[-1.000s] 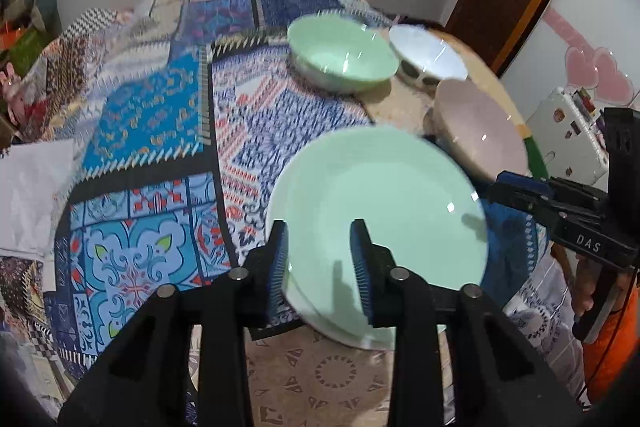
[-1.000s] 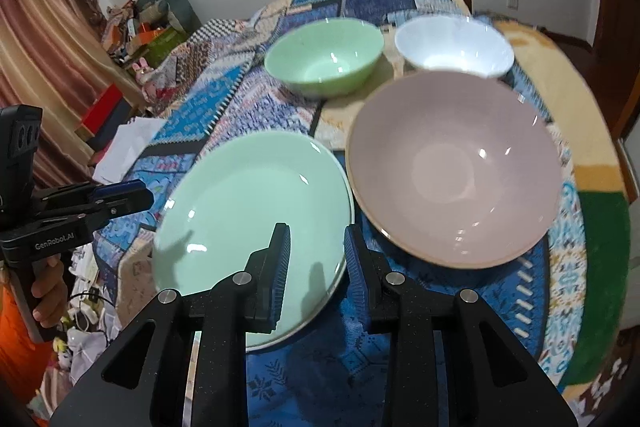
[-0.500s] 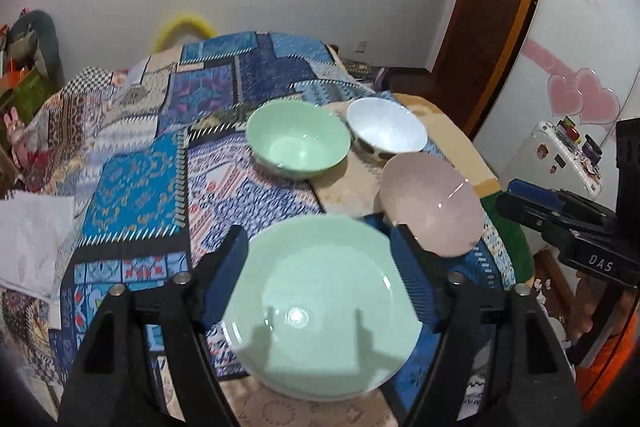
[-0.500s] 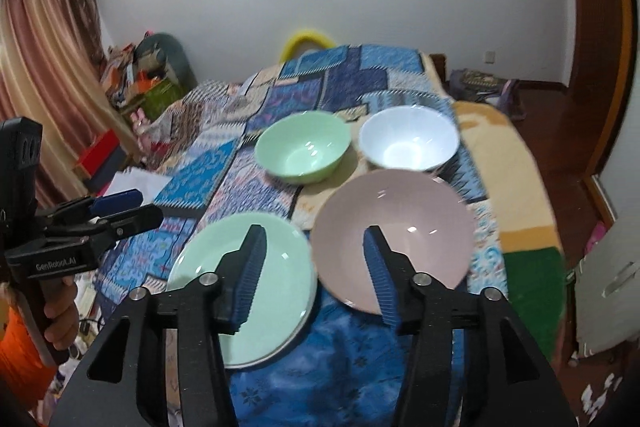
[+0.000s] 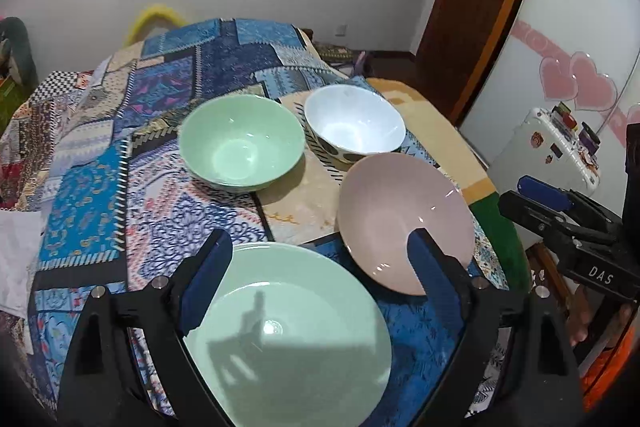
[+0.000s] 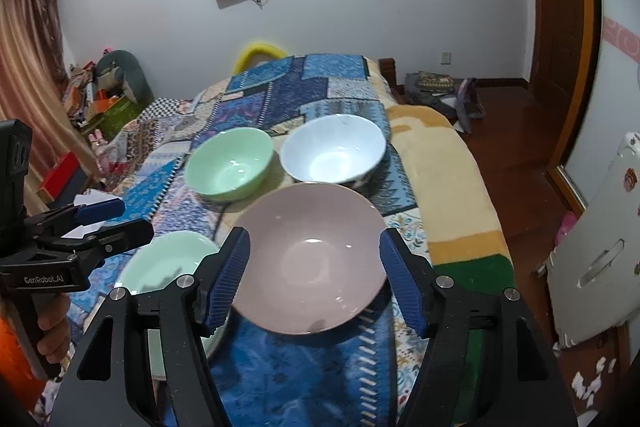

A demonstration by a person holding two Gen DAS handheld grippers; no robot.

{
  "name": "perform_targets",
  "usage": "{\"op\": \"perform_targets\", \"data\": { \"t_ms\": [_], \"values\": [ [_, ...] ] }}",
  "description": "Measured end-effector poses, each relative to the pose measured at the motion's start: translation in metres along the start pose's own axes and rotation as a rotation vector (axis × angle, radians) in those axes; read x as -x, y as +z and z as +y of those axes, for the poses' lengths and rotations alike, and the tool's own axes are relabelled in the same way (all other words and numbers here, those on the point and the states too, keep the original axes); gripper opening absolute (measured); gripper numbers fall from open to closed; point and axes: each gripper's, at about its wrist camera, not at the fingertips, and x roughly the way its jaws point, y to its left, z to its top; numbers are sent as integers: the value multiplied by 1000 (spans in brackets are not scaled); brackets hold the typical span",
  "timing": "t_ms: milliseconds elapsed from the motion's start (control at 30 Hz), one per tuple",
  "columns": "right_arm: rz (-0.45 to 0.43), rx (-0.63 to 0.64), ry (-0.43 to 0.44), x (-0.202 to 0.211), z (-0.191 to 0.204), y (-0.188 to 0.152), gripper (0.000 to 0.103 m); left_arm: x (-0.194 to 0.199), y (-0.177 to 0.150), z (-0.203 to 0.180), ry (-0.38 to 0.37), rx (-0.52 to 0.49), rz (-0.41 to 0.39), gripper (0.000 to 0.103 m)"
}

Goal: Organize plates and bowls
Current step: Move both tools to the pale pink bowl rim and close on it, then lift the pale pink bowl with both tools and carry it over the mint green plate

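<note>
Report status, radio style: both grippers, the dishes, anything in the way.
Left gripper open, empty, above green plate. Right gripper open, empty, above pink plate. Green bowl and white bowl side by side behind, unstacked. Nothing blocking.

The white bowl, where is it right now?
In the right wrist view the white bowl sits at the far side of the bed, right of the green bowl and just behind the pink plate.
</note>
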Motion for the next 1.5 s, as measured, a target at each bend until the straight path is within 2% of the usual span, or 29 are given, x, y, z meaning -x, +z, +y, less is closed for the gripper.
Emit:
{"op": "perform_targets", "data": {
  "t_ms": [200,433,667,900,967,1033,1133,1333,1500],
  "values": [
    [45,-31,-9,-19,-18,-10,64,-40,4,-5,2,-17,53,90],
    [78,-65,-16,-37,-33,-18,63,-79,5,-8,-32,-24,132,64],
    [117,-98,3,-49,-41,-25,46,-104,4,-11,-66,-20,186,42],
    [156,-116,23,-57,-45,-32,31,-118,2,-13,-95,-16,226,30],
    [166,-116,28,-59,-44,-34,25,-122,1,-14,-106,-16,240,21],
    [174,-115,36,-63,-43,-34,19,-125,1,-13,-115,-9,251,19],
    [171,-114,31,-62,-42,-34,19,-128,-1,-12,-131,-2,258,15],
    [164,-125,27,-58,-41,-31,18,-127,-3,-17,-104,-19,252,15],
    [162,-131,22,-56,-39,-29,18,-123,-5,-19,-116,-17,254,15]
  ]
}}
